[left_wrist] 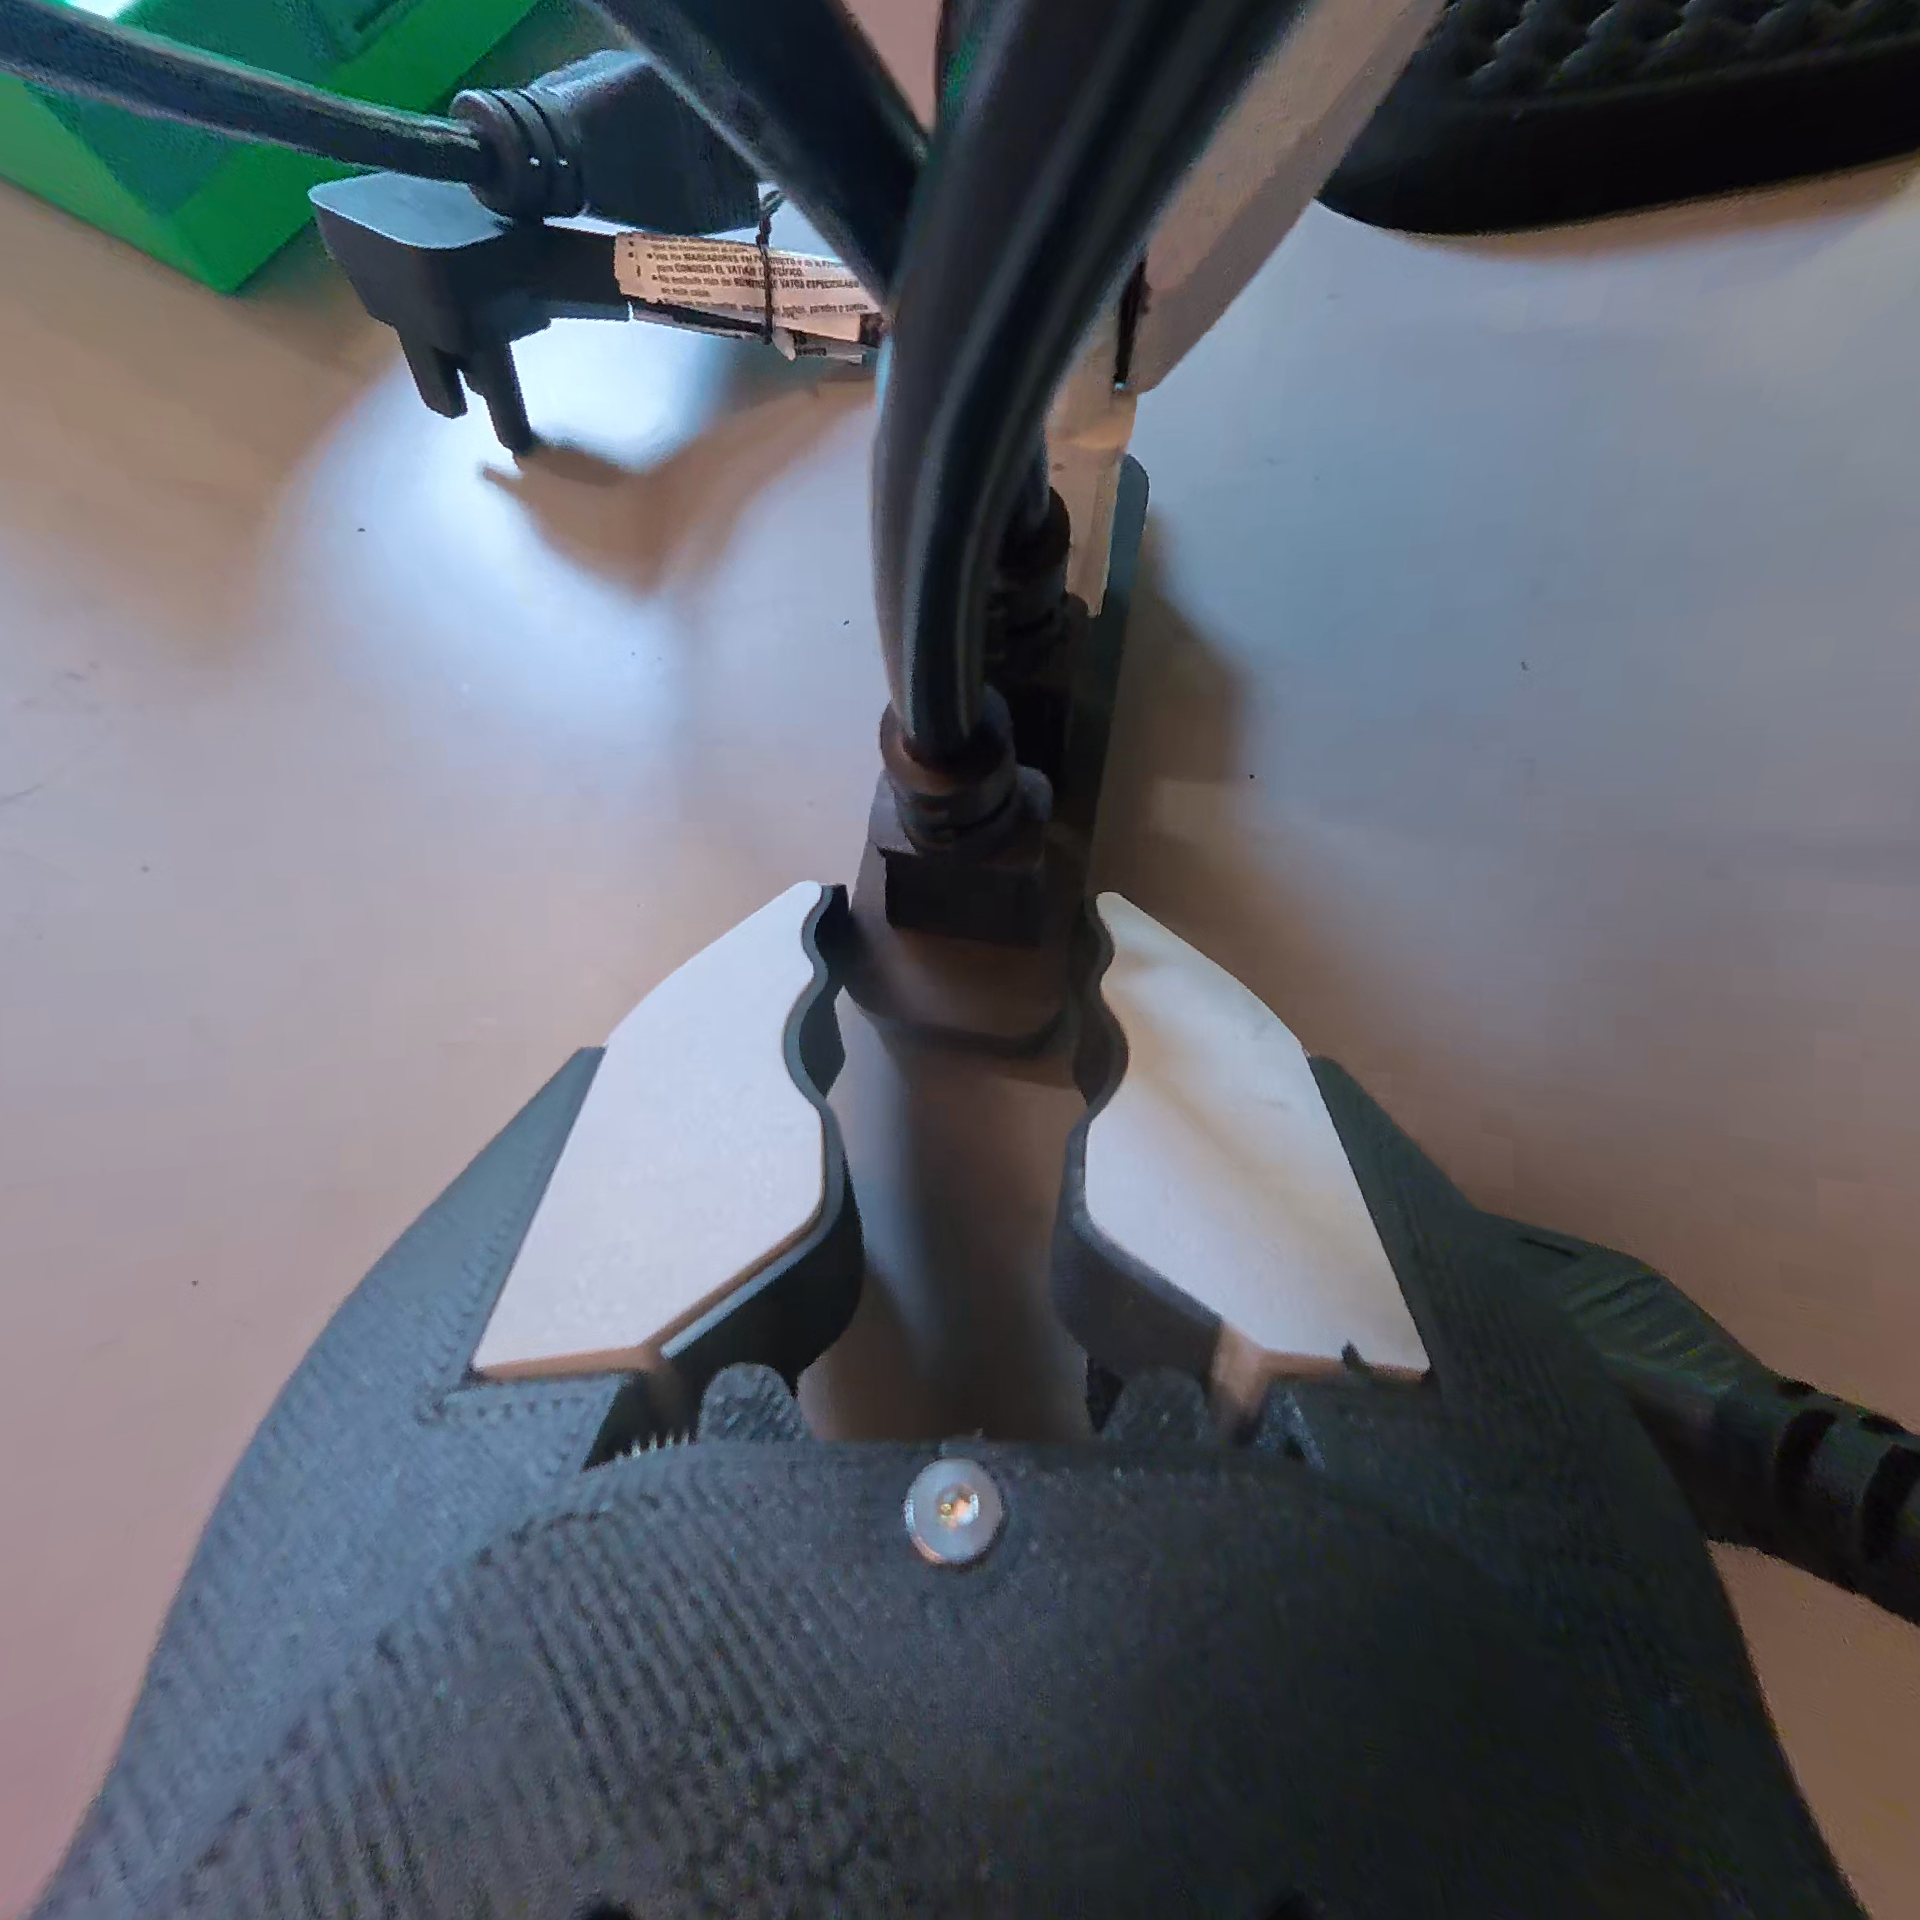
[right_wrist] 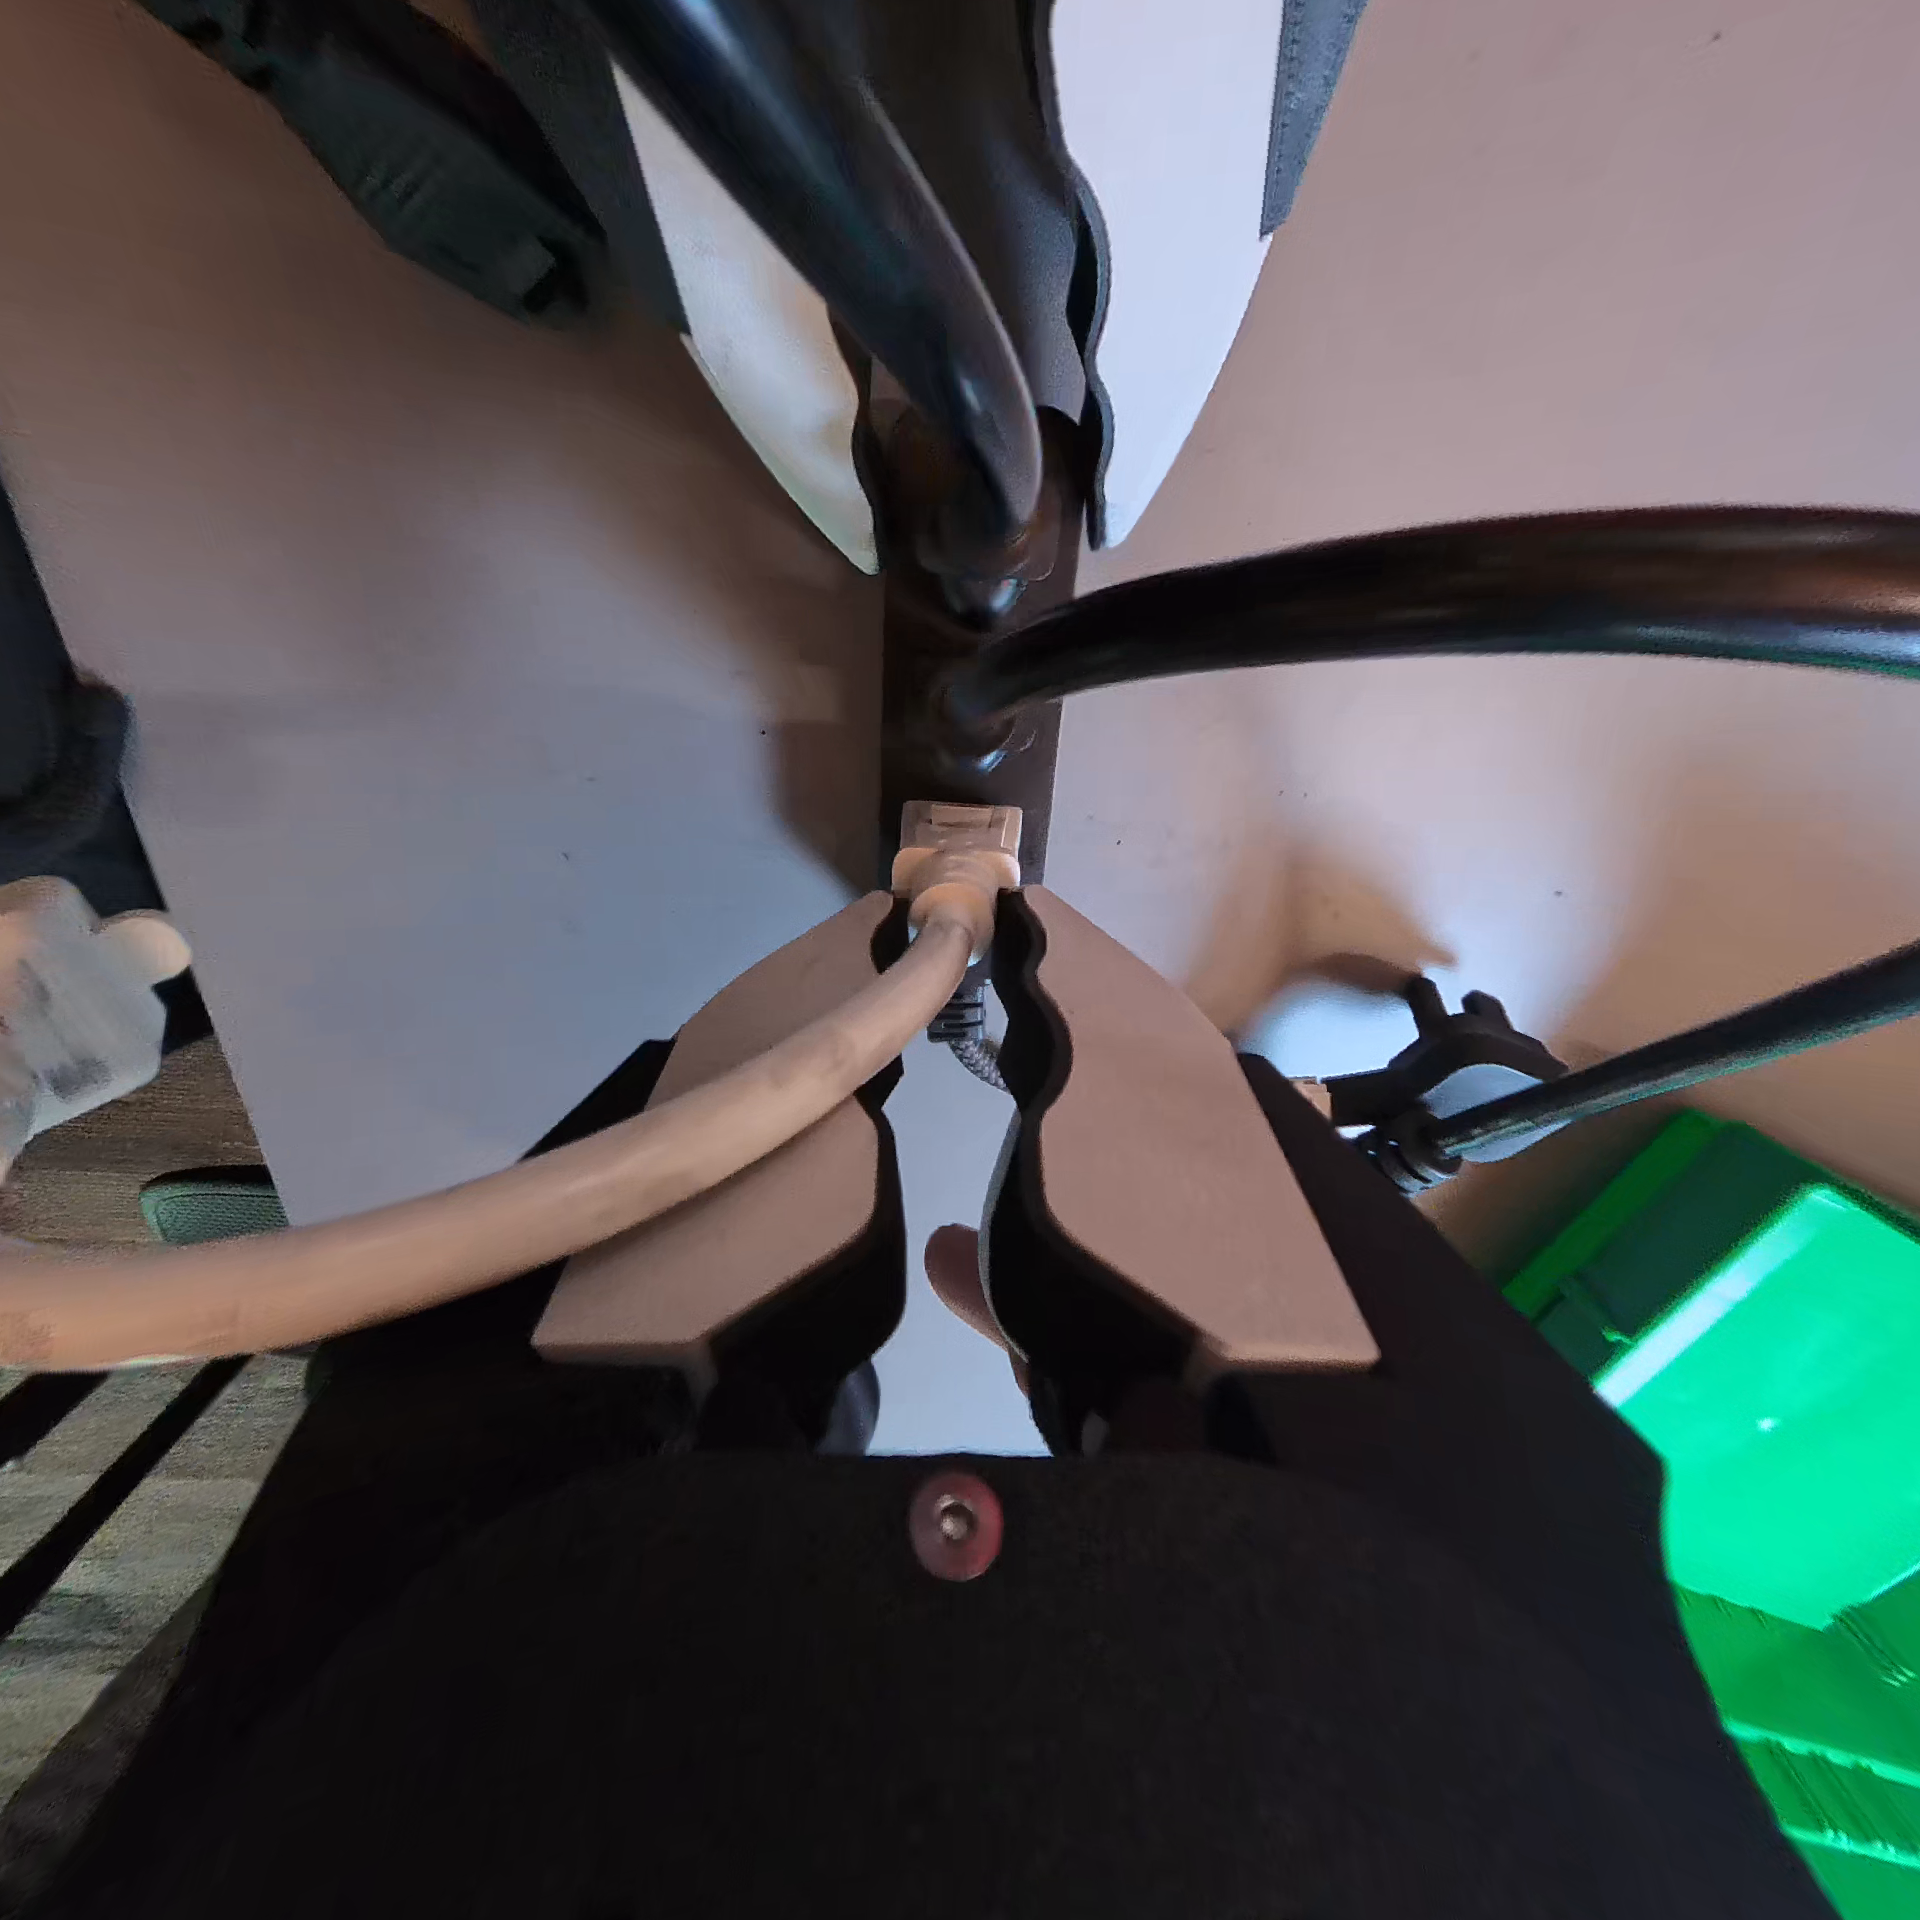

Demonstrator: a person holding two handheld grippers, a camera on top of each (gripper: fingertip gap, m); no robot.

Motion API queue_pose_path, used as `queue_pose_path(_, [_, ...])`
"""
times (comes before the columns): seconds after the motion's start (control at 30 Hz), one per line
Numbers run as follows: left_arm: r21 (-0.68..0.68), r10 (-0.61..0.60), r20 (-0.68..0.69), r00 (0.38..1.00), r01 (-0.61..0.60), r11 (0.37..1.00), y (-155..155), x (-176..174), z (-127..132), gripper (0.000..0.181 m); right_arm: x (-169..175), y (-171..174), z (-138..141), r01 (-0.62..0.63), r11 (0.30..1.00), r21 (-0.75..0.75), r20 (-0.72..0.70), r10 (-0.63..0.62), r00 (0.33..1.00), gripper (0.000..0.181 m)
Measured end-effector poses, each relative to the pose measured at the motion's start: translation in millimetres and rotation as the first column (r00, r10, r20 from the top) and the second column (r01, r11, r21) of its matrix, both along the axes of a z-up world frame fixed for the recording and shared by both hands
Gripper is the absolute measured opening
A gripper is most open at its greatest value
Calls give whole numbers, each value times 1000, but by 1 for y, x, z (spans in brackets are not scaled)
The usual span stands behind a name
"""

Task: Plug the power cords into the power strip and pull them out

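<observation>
The power strip lies on the worktop straight ahead of both grippers. The left gripper is clamped on a black plug seated in it. The right gripper pinches a beige plug. A loose plug lies ahead-left.

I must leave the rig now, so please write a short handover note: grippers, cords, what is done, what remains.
Left gripper: shut on the strip's end, holding it on the table.
Right gripper: tips flank the beige plug's neck; grip unclear.
Done: beige plug, middle black plug and far black plug sit in the strip.
Left: the loose plug lies by the green box; probably plug it in, then pull all out.
</observation>
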State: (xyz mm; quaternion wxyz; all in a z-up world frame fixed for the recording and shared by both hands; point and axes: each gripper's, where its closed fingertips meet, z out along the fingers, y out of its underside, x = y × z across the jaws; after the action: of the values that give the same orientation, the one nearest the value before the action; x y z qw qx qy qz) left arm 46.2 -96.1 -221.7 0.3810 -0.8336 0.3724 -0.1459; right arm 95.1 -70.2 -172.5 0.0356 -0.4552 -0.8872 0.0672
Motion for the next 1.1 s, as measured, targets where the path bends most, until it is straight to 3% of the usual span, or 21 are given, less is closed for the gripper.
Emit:
queue_pose_path(0.1, [1,-6,-9,1000,6,1000,0,0,0,43,-3,3,-1,45,996,-82,30,-43,999,16])
queue_pose_path(0.23, [-1,-1,2,1000,1,1000,0,0,0,43,-2,-1,-6,-1,1000,0,12,1,1000,17])
queue_pose_path(0.3, [0,-1,-1,1000,1,1000,0,0,0,43,-4,1,-7,13,998,-57,38,-11,999,16])
queue_pose_path(0.4, [3,9,-2,1000,-9,1000,0,-1,0,43,-5,0,-7,14,1000,-17,17,-13,1000,16])
queue_pose_path(0.63, [11,0,6,1000,0,1000,-2,-3,0,43,-9,-2,-6,43,994,-97,-74,-50,996,16])
queue_pose_path(0.7, [15,-4,20,1000,4,1000,-3,-4,0,43,-11,-2,-5,83,986,-145,-156,-105,982,33])
queue_pose_path(0.83, [17,-12,13,1000,12,1000,-3,-6,0,43,-4,3,10,117,973,-196,-374,-185,909,56])
queue_pose_path(1.0, [28,-8,28,1000,7,1000,-1,-6,1,43,15,7,18,178,944,-277,-563,-310,766,63])
queue_pose_path(1.1, [36,7,38,999,-8,999,0,-6,2,44,21,9,20,204,913,-352,-656,-396,642,63])
